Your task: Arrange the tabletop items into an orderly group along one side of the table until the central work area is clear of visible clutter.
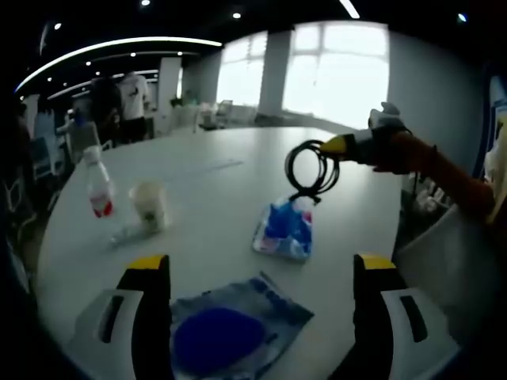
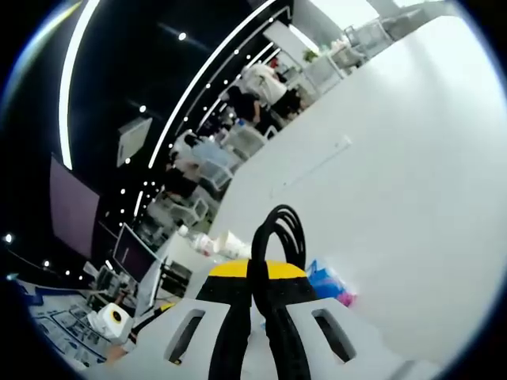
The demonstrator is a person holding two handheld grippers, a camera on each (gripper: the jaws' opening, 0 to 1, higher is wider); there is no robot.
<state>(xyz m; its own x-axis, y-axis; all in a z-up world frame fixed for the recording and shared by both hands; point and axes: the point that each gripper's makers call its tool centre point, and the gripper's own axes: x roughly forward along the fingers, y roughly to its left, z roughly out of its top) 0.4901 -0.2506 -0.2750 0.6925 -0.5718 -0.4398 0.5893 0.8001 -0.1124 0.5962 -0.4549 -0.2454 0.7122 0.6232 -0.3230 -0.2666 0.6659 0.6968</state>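
Black coiled cable hangs pinched in my right gripper, lifted off the table for carrying edgeward; my left gripper spreads wide over the blue packet.

The tabletop looks smooth, matt and white. A clear plastic bottle stands beside a translucent plastic cup. Two glossy, crinkled plastic bags hold blue contents, one near, one farther right. The black cable looks rubbery and smooth, pinched in the right tool, whose hard plastic is yellow-tipped.
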